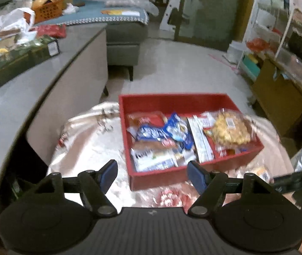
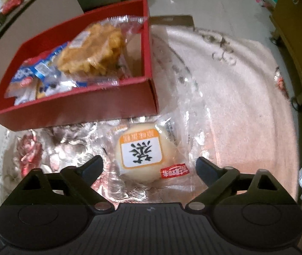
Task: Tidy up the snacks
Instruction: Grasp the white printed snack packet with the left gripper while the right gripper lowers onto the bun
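From the left, the left gripper (image 1: 152, 175) hangs open and empty above the red box (image 1: 172, 103), where packets are already sorted. From the right, the right gripper (image 2: 148, 169) is spread wide around a wrapped bun (image 2: 139, 154) on the cloth (image 2: 236, 106) beside the box, likely next to go in.

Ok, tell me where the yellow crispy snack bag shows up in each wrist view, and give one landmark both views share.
Left wrist view: the yellow snack bag lies right of centre, in the right-hand compartment of the red box.
Right wrist view: the bag sits upper left, in the near-right corner section of the box.
Shared landmark: the red box, on the pale cloth.
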Demonstrator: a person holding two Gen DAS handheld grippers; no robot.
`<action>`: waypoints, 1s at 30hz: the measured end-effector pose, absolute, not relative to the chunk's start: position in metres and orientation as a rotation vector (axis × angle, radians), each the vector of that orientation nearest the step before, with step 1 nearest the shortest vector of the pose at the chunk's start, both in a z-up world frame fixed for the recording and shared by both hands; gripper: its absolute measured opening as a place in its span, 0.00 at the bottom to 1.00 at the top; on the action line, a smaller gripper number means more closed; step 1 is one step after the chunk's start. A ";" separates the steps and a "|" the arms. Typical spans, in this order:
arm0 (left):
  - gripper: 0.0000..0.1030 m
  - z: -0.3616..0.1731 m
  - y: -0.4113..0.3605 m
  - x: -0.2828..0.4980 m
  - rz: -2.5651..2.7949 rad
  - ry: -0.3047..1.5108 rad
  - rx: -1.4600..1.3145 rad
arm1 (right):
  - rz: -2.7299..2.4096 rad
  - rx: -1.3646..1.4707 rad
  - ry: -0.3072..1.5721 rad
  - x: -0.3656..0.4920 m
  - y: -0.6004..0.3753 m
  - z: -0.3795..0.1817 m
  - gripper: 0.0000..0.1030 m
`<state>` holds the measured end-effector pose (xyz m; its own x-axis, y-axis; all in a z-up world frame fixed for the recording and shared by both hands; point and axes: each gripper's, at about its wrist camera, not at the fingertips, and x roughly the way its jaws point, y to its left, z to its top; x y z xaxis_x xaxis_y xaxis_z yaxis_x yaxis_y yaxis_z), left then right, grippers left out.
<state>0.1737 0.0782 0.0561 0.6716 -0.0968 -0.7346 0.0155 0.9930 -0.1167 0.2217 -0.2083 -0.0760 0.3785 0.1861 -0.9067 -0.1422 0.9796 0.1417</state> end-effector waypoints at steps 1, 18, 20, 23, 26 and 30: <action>0.64 0.059 0.084 0.173 -0.051 0.823 -0.114 | 0.208 0.033 1.172 0.223 -0.206 -0.081 0.96; 0.64 0.035 0.103 0.117 -0.018 0.942 -0.146 | 0.257 -0.072 1.155 0.191 -0.180 -0.070 0.81; 0.64 0.024 0.099 0.095 -0.023 0.991 -0.166 | 0.262 -0.068 1.146 0.185 -0.183 -0.066 0.81; 0.64 0.001 0.082 0.058 -0.015 1.101 -0.135 | 0.273 -0.068 1.135 0.181 -0.185 -0.063 0.81; 0.64 -0.022 0.064 0.023 0.000 1.196 -0.133 | 0.292 -0.070 1.128 0.178 -0.185 -0.062 0.81; 0.64 -0.048 0.051 -0.007 0.036 1.288 -0.166 | 0.327 -0.069 1.105 0.172 -0.184 -0.056 0.80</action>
